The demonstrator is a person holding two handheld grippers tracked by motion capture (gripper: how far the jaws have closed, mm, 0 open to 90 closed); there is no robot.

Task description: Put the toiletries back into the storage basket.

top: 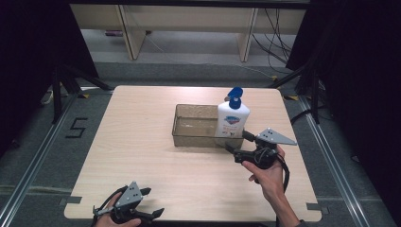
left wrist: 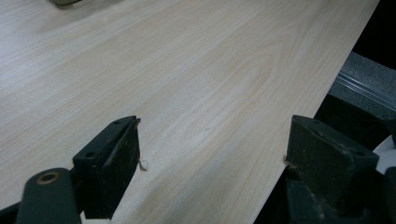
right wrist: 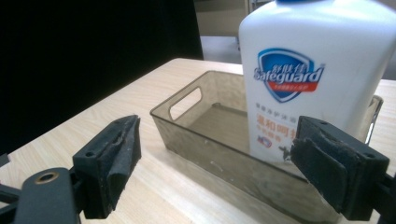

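A white Safeguard pump bottle (top: 232,117) with a blue pump top stands upright in the right end of a clear brownish bin (top: 191,137) at mid-table. The right gripper view has the bottle (right wrist: 317,70) close ahead, inside the bin (right wrist: 219,151). My right gripper (top: 236,143) is open just in front of the bin's near right corner, jaws apart with nothing between them (right wrist: 215,163). My left gripper (top: 152,201) rests open at the table's near left edge; its view has bare wood between the jaws (left wrist: 212,154).
The light wooden table (top: 142,156) has rounded corners. Dark floor with a painted "5" (top: 76,127) lies to the left. Tripod legs (top: 64,85) stand at the far left and right, and desk legs with cables (top: 269,33) lie beyond.
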